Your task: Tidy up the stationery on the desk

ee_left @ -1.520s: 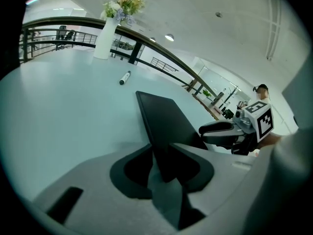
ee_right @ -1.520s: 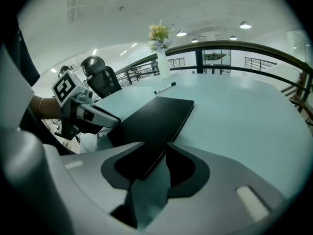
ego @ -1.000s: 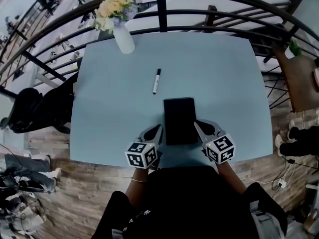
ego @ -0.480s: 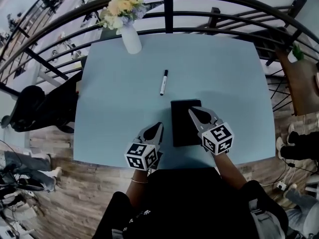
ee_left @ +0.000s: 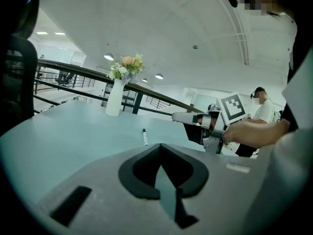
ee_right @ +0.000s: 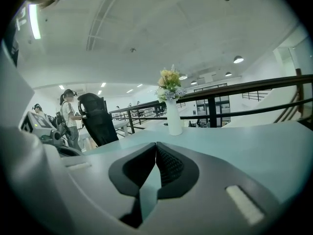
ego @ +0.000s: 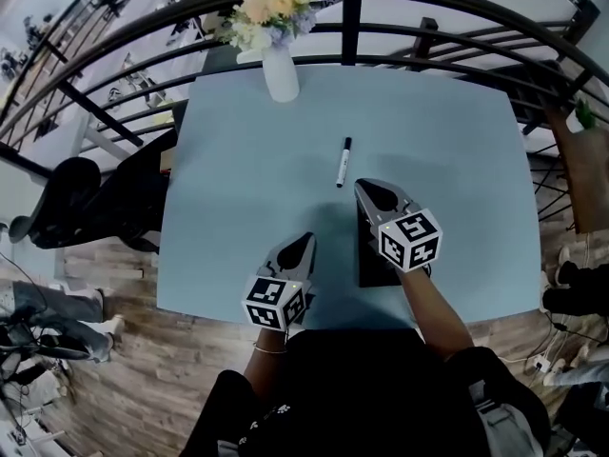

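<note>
A black-and-white marker pen [ego: 343, 162] lies near the middle of the pale blue desk [ego: 247, 160]; the left gripper view shows this pen [ee_left: 145, 137] too. A black notebook [ego: 368, 267] lies at the near edge, mostly hidden under my right gripper [ego: 365, 189]. That gripper is shut and empty, with its tips just short of the pen. My left gripper [ego: 306, 242] is also shut and empty, over bare desk left of the notebook. In the left gripper view its jaws [ee_left: 160, 150] meet, with the right gripper [ee_left: 195, 119] ahead to the right.
A white vase of flowers [ego: 281, 65] stands at the desk's far edge and shows in the right gripper view as the vase [ee_right: 174, 116]. A dark curved railing [ego: 428, 27] runs behind the desk. A black office chair [ego: 95, 203] stands off the left side.
Both grippers have moved forward over the desk. The right one went further, from beside the notebook to above it, and its tips are now close to the pen.
</note>
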Action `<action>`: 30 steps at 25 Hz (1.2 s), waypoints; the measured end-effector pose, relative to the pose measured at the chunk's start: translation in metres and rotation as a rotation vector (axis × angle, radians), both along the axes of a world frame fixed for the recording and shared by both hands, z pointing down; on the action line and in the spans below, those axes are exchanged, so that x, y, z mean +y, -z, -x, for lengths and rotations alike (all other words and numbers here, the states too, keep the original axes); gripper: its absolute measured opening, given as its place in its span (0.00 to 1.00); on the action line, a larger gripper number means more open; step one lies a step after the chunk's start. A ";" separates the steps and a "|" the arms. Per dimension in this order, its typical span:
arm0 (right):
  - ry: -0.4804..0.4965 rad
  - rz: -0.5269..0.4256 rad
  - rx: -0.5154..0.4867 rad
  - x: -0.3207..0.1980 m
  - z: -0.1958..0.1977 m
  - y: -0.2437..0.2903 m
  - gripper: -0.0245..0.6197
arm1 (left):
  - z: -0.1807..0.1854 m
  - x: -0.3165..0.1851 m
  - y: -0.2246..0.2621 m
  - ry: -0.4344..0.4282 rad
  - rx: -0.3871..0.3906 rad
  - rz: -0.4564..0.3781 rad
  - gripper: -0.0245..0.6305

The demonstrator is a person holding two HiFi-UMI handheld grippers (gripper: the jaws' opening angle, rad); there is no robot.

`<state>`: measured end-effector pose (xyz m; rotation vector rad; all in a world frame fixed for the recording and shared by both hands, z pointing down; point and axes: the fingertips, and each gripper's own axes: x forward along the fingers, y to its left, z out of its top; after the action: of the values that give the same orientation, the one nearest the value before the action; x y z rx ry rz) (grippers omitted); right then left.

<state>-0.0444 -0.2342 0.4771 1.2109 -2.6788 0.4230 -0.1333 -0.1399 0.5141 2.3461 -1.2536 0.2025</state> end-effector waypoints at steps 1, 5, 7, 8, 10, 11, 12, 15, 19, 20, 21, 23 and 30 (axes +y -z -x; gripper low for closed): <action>-0.012 0.008 0.001 -0.006 0.005 -0.003 0.05 | 0.007 -0.002 0.000 0.001 -0.001 -0.001 0.03; -0.057 0.021 0.042 -0.026 0.021 -0.015 0.06 | 0.033 -0.012 0.003 0.005 -0.004 -0.016 0.03; -0.079 0.030 0.052 -0.037 0.027 -0.021 0.07 | 0.044 -0.018 0.004 0.008 -0.001 -0.022 0.03; -0.090 0.038 0.052 -0.042 0.029 -0.024 0.07 | 0.049 -0.022 0.005 0.009 -0.001 -0.025 0.03; -0.116 0.057 0.046 -0.054 0.031 -0.030 0.07 | 0.057 -0.029 0.005 0.009 -0.006 -0.033 0.03; -0.129 0.068 0.046 -0.059 0.032 -0.034 0.07 | 0.060 -0.032 0.005 0.009 -0.011 -0.037 0.03; -0.142 0.079 0.049 -0.064 0.032 -0.037 0.08 | 0.064 -0.035 0.004 0.009 -0.015 -0.040 0.03; -0.179 0.107 0.085 -0.075 0.036 -0.050 0.10 | 0.076 -0.043 0.002 0.011 -0.008 -0.036 0.03; -0.216 0.140 0.149 -0.090 0.036 -0.067 0.10 | 0.085 -0.052 -0.001 0.012 0.029 -0.010 0.03; -0.223 0.155 0.160 -0.092 0.036 -0.072 0.11 | 0.086 -0.054 -0.002 0.011 0.033 -0.007 0.03; -0.229 0.170 0.169 -0.095 0.035 -0.077 0.12 | 0.087 -0.055 -0.003 0.009 0.036 -0.007 0.03; -0.239 0.193 0.186 -0.100 0.035 -0.086 0.14 | 0.087 -0.059 -0.005 0.005 0.035 -0.011 0.03; -0.275 0.259 0.226 -0.111 0.034 -0.116 0.16 | 0.093 -0.070 -0.007 0.003 0.043 -0.011 0.03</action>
<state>-0.0783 -0.3456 0.5929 1.4509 -2.1985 0.6094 -0.2266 -0.2094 0.5209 2.3455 -1.2413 0.1439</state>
